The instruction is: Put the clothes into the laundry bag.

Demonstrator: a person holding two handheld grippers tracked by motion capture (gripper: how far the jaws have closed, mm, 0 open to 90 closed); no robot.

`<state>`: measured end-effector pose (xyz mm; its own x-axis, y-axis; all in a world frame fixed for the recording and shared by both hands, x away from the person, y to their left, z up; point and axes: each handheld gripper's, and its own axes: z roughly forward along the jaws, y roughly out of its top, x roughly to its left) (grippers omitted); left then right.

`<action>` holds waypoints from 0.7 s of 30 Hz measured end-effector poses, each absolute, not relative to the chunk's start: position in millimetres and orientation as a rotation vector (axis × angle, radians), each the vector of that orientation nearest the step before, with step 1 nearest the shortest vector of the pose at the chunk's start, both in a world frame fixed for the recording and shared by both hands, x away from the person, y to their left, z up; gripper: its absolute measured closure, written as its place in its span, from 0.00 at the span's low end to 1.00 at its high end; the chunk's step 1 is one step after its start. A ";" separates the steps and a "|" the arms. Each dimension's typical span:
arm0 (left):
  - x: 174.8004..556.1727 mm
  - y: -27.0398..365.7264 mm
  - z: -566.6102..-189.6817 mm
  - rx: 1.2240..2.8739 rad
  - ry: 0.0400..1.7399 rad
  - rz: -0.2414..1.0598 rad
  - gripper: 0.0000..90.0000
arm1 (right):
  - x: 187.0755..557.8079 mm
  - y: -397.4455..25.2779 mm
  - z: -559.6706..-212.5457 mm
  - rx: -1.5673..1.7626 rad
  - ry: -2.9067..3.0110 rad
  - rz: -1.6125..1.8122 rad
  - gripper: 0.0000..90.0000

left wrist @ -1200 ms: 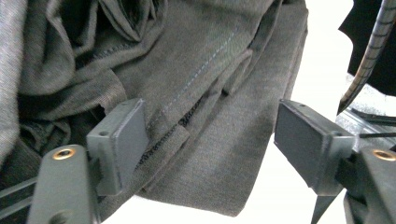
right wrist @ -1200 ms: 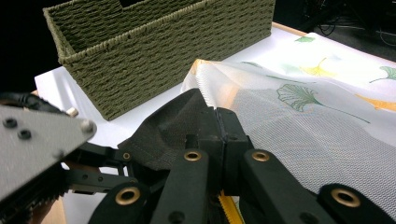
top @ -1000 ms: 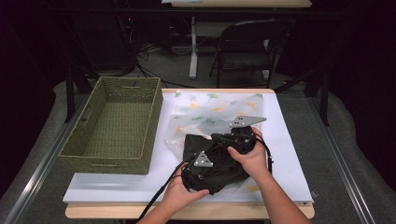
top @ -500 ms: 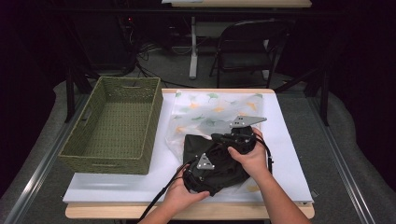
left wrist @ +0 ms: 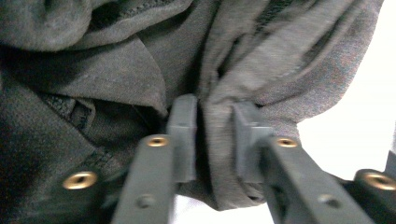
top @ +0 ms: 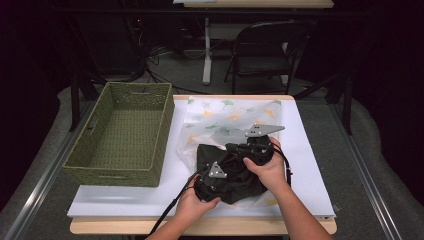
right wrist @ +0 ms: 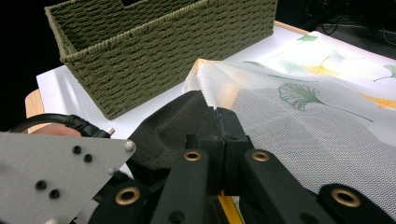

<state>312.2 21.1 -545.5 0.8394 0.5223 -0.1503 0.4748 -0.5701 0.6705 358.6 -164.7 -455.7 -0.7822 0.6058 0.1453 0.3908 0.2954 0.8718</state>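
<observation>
A dark grey garment [top: 236, 176] lies bunched near the table's front, its far part tucked into the mouth of a white mesh bag [top: 235, 118] printed with green and orange leaves. My left gripper [top: 220, 172] is shut on a fold of the garment [left wrist: 116, 79], the cloth pinched between its jaws [left wrist: 215, 135]. My right gripper [top: 232, 149] is shut on the mesh bag's open edge [right wrist: 303, 116], jaws meeting at the hem [right wrist: 219, 135], with the garment [right wrist: 173, 126] just below that edge. The left gripper's grey plate [right wrist: 56, 177] sits close by.
A green woven basket [top: 120, 135] stands on the left half of the table, close to the bag's mouth [right wrist: 154, 51]. A white sheet [top: 310, 150] covers the tabletop. A folding chair [top: 265, 50] stands beyond the far edge.
</observation>
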 end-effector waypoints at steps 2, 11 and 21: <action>312.1 20.9 -546.6 2.263 0.734 0.078 0.87 | 358.6 -164.8 -455.7 0.920 2.350 1.487 1.00; 315.7 23.9 -547.9 2.219 0.775 0.036 0.90 | 358.5 -164.5 -455.8 0.920 2.353 1.485 1.00; 331.9 26.2 -540.8 2.157 0.828 0.046 0.90 | 357.8 -164.0 -456.2 0.914 2.359 1.478 1.00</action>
<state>331.9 26.2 -540.8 0.7845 0.5745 -0.2335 0.5450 -0.4592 0.7015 357.8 -164.0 -456.2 -0.7852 0.6026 0.1426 0.3911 0.3041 0.8686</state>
